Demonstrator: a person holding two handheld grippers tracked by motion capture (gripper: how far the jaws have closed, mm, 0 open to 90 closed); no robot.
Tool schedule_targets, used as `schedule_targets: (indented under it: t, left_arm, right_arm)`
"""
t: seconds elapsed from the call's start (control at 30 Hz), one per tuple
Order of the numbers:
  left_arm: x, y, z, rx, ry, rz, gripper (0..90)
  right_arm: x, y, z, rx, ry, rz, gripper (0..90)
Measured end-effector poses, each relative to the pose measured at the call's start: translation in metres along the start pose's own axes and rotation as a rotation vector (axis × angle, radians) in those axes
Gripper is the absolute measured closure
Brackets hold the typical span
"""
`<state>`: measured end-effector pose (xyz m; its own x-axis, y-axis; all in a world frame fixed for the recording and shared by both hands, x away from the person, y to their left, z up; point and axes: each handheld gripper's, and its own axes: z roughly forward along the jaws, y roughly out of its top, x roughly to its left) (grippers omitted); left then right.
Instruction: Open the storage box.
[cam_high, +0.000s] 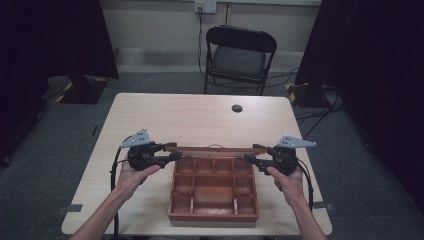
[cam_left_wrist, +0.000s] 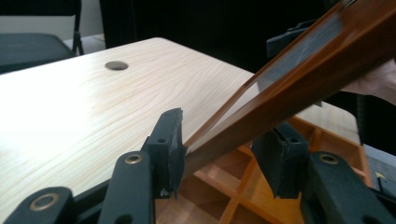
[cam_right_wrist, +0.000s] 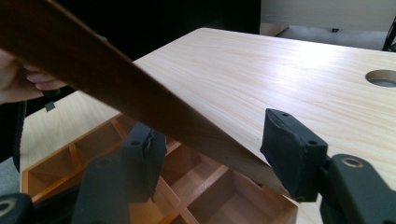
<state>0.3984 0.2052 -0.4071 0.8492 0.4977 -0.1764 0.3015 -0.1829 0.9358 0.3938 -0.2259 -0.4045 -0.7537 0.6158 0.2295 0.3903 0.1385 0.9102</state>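
Observation:
A brown wooden box (cam_high: 214, 216) with several open compartments stands on the table's near middle. Its lid (cam_high: 212, 149) is raised on the far side and looks like a thin bar from above. At the lid's left end sits my left gripper (cam_high: 174, 152), its jaws on either side of the lid's edge and shut on it. My right gripper (cam_high: 252, 153) grips the right end the same way. In the left gripper view the lid (cam_left_wrist: 303, 79) slants up to the right between the pads (cam_left_wrist: 170, 144), above the compartments (cam_left_wrist: 243, 186). In the right gripper view the lid (cam_right_wrist: 93, 70) crosses between the jaws above the box (cam_right_wrist: 205, 196).
The light wooden table (cam_high: 200, 120) has a round cable hole (cam_high: 237, 108) near its far edge. A black folding chair (cam_high: 240, 55) stands behind the table. Dark curtains and stand bases flank both sides. Bare tabletop lies beyond the box.

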Motion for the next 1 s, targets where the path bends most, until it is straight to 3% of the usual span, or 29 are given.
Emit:
schedule_targets:
  t: [0.1, 0.47, 0.53, 0.67, 0.9, 1.0]
  left_arm:
    - [0.004, -0.003, 0.003, 0.002, 0.007, -0.024, 53.4]
    - [0.020, -0.011, 0.025, 0.065, 0.042, -0.026, 54.4]
    - [0.023, -0.012, 0.027, 0.067, 0.037, -0.045, 53.7]
    - [0.024, -0.013, 0.029, 0.086, 0.066, -0.018, 56.3]
    - [0.027, -0.013, 0.031, 0.068, 0.081, -0.030, 59.3]
    - [0.031, -0.011, 0.032, 0.083, 0.078, -0.035, 60.0]
  right_arm:
    - [-0.001, 0.000, 0.004, 0.000, 0.000, 0.010, 39.0]
    - [-0.011, 0.003, 0.015, -0.007, -0.004, 0.033, 39.8]
    - [-0.012, 0.002, 0.019, -0.001, -0.013, 0.036, 38.8]
    - [-0.017, 0.001, 0.023, 0.002, -0.015, 0.047, 38.8]
    - [-0.023, 0.000, 0.030, 0.002, -0.034, 0.065, 39.3]
    - [-0.025, 0.000, 0.033, -0.002, -0.033, 0.070, 40.1]
